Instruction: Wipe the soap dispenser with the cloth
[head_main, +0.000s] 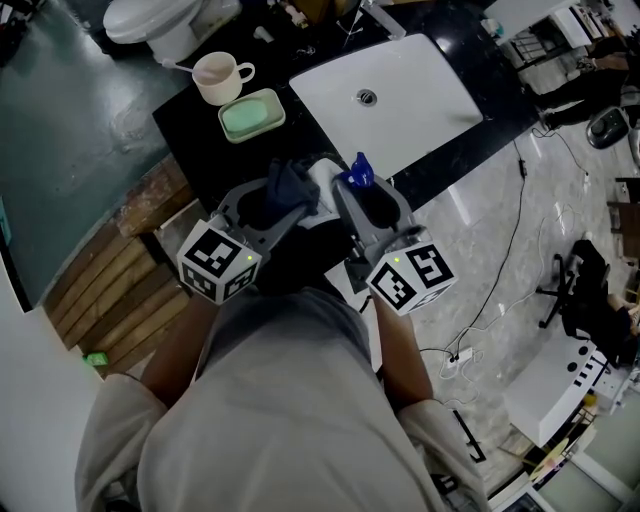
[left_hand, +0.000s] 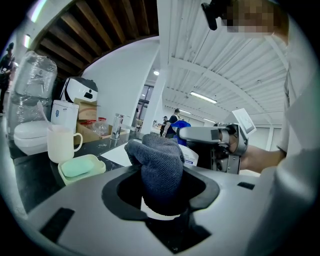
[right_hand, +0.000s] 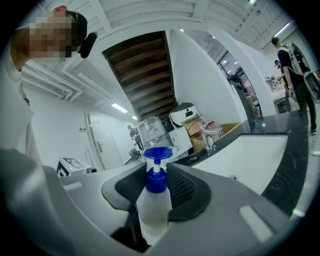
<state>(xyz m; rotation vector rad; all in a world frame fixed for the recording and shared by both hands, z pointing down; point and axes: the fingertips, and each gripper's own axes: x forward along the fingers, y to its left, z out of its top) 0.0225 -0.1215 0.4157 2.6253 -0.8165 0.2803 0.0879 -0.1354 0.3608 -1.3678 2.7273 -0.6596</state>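
My right gripper (right_hand: 158, 192) is clenched on the soap dispenser (right_hand: 152, 215). Seen from that gripper's view, its long axis stands up between the jaws, blue pump (right_hand: 158, 155) on top. My left gripper (left_hand: 161, 195) pinches the bunched cloth (left_hand: 159, 162) just beside the bottle. Both sit over the black counter's (head_main: 195, 140) near edge, with the white sink (head_main: 410, 85) beyond.

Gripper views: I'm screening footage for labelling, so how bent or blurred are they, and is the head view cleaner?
Left gripper view: strong fisheye bend, dark rounded corners, but the held cloth is sharp. Right gripper view: same bend; the soap dispenser is crisp. Head view: straighter lines, the white sink very bright.
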